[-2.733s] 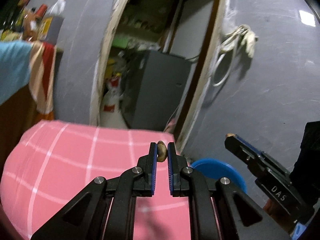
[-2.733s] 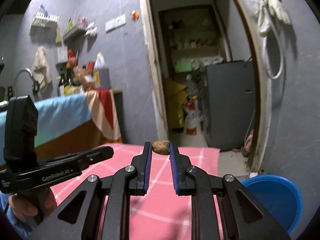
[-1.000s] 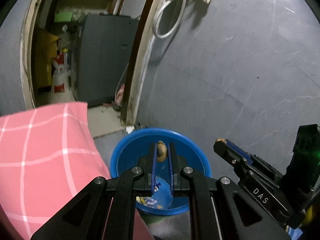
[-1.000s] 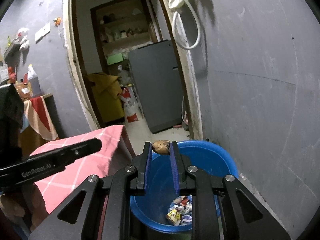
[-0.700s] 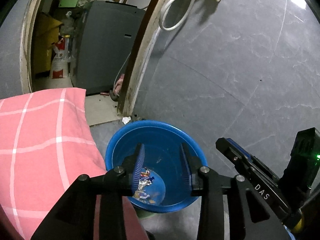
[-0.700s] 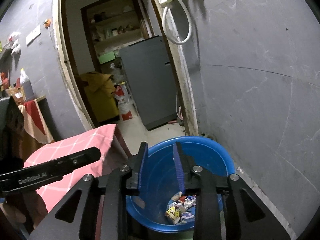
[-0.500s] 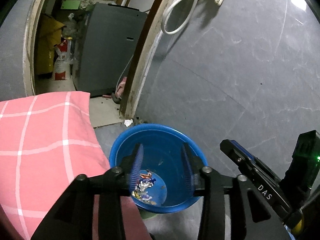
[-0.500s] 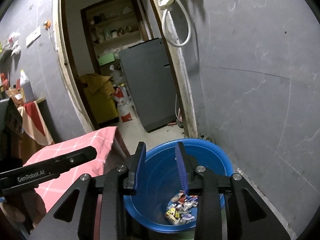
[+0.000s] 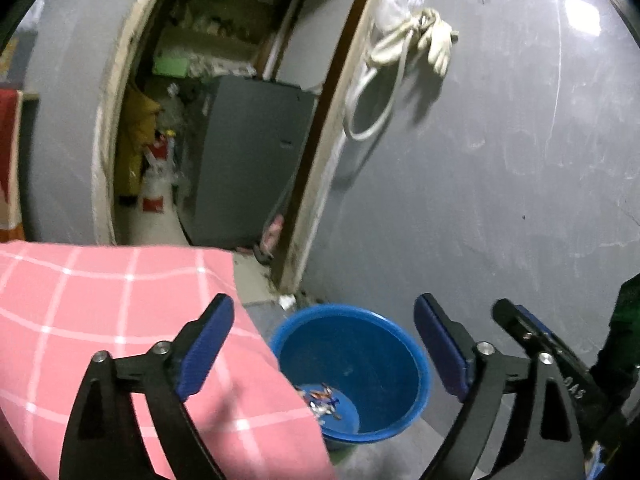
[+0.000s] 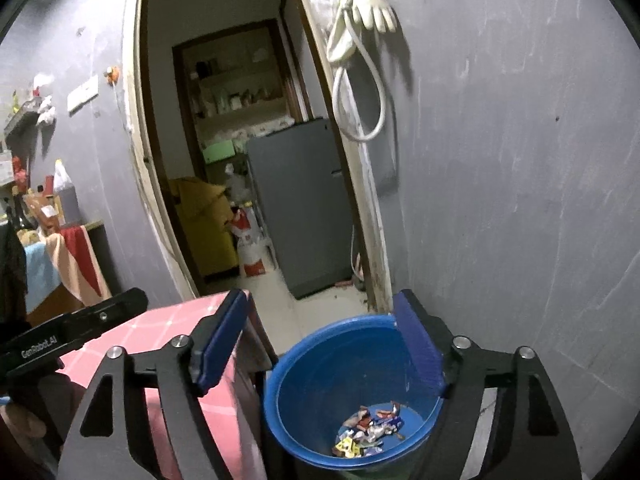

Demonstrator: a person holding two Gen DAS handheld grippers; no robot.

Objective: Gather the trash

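A blue bucket stands on the floor by the grey wall, with colourful wrappers at its bottom. It also shows in the right wrist view, with the wrappers inside. My left gripper is wide open and empty above the bucket's left side. My right gripper is wide open and empty above the bucket. The right gripper also shows at the right edge of the left wrist view.
A table with a pink checked cloth stands left of the bucket. A doorway behind leads to a room with a grey fridge. A hose and a glove hang on the grey wall.
Both grippers carried brown scraps from over the table to above the bucket, opened and dropped them. Since then both have opened wider and pulled back a little.
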